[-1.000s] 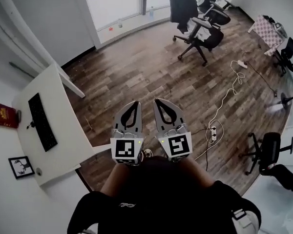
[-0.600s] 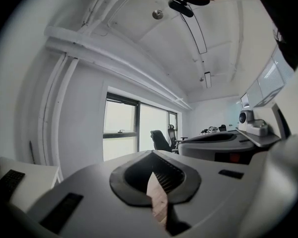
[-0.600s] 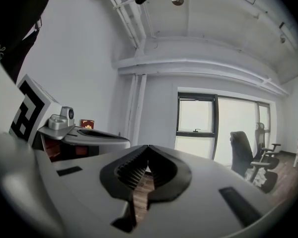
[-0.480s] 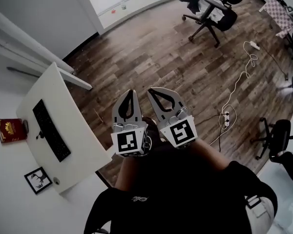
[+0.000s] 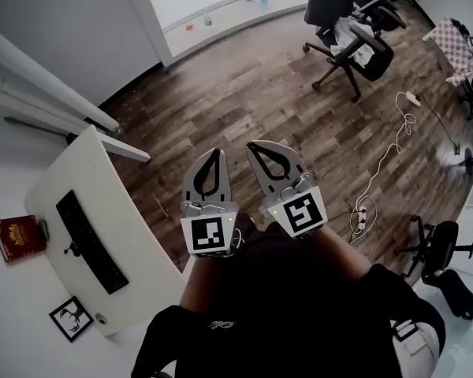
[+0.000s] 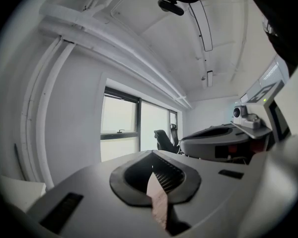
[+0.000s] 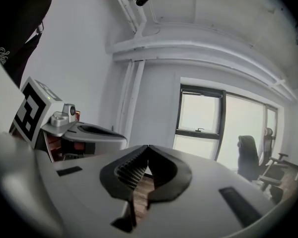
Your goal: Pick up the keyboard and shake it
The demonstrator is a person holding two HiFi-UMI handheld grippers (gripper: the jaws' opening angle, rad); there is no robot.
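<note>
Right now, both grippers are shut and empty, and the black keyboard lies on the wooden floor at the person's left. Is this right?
Not quite. The keyboard lies on the white desk, not on the floor; the head view shows it. The left gripper and the right gripper are indeed shut and empty.

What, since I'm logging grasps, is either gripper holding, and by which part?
Nothing. The left gripper and right gripper are both shut and empty; the keyboard lies untouched on the white desk.
</note>
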